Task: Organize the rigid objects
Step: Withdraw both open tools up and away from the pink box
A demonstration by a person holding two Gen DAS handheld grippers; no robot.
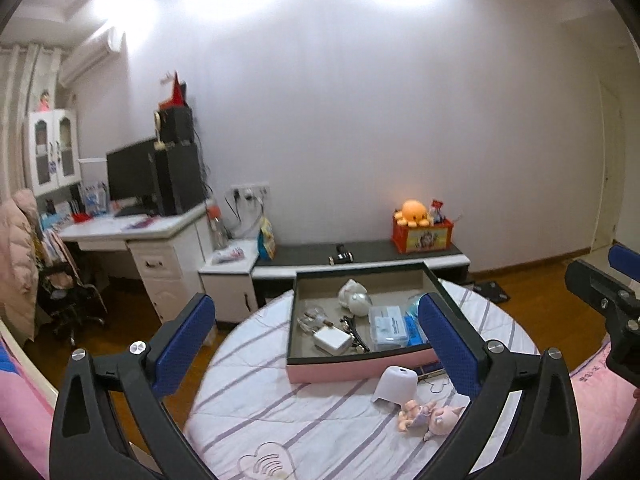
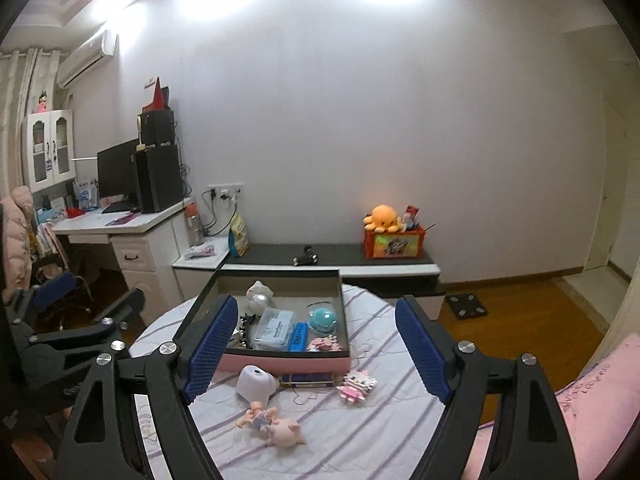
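Both pairs of fingers are spread wide with nothing between them: the left gripper (image 1: 316, 344) and the right gripper (image 2: 320, 348) hover side by side above the bed (image 2: 360, 432). Beyond and below the fingers sits the pink-sided box (image 2: 280, 362), already holding small items. Nearer, between box and fingers, lie a white dome-shaped gadget (image 2: 254, 384), a pink figurine (image 2: 276, 426) and a pink-and-white brick toy (image 2: 356, 386). The brick toy lies nearer the right fingers, probably the easier reach.

Both wrist views face the box (image 1: 362, 370) (side by side).
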